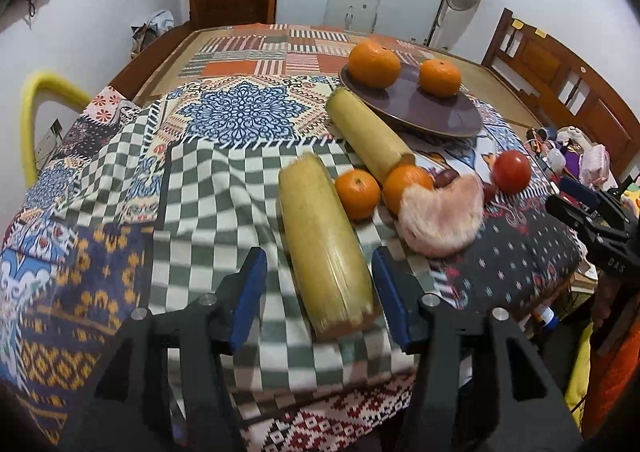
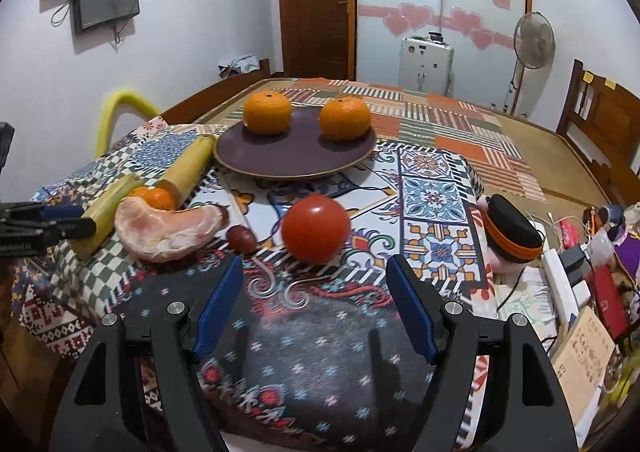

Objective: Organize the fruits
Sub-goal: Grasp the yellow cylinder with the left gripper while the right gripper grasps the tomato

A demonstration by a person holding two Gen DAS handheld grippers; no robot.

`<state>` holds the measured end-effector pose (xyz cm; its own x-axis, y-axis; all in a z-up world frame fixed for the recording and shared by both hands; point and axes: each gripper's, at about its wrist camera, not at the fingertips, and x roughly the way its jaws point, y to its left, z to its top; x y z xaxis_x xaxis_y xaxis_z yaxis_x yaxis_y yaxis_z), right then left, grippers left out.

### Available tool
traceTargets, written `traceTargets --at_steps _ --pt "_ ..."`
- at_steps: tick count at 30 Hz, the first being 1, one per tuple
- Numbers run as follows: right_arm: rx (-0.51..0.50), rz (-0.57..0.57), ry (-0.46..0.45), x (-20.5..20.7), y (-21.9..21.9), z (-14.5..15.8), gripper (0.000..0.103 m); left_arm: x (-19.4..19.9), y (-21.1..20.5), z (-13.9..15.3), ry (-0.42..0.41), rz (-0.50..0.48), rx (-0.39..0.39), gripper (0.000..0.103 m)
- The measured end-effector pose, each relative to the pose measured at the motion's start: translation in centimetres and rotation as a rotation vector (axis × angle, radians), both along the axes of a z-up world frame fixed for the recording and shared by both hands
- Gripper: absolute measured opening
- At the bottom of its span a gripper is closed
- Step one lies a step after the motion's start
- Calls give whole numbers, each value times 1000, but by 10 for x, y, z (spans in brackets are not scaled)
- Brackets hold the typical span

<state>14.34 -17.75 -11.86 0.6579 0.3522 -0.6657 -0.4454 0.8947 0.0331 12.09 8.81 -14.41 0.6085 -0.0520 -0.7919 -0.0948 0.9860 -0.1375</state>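
A dark plate [image 1: 420, 112] [image 2: 296, 156] holds two oranges [image 1: 374, 58] [image 1: 440, 77] [image 2: 267, 111] [image 2: 345, 119]. My left gripper [image 1: 320, 280] is open, its blue fingers either side of the near end of a yellow-green cane stick [image 1: 326, 248]. A second stick [image 1: 368, 132] [image 2: 188, 168] leans toward the plate. Two small oranges [image 1: 357, 193] [image 1: 406, 182], a peeled pomelo piece [image 1: 444, 220] [image 2: 168, 230] and a dark date [image 2: 242, 239] lie nearby. My right gripper [image 2: 316, 288] is open, just short of a red tomato [image 2: 316, 228] [image 1: 511, 171].
Patterned cloths cover the table [image 2: 432, 188]. A black and orange case [image 2: 514, 230] lies at the right edge, with books and clutter [image 2: 584, 352] beyond. A yellow chair back [image 1: 36, 112] stands at the left. The right gripper's body [image 1: 588, 220] shows at the right.
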Motion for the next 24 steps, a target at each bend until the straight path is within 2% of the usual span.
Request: traceTargets --at_steps 4,11,15,17,22,24 --pt "4 6 17 14 5 -4 71 21 9 -4 26 5 -17 54" --pt "7 30 48 33 15 -11 71 49 16 -6 50 -1 9 54" --pt "6 39 70 40 17 -15 71 59 23 -7 73 -8 -46 54" --pt "2 44 72 41 18 -16 71 60 27 -7 84 -14 -75 51" --pt "1 50 82 41 19 -20 64 52 23 -9 113 -46 -74 50" --pt "3 50 89 42 18 -21 56 49 20 -10 123 -58 -61 50"
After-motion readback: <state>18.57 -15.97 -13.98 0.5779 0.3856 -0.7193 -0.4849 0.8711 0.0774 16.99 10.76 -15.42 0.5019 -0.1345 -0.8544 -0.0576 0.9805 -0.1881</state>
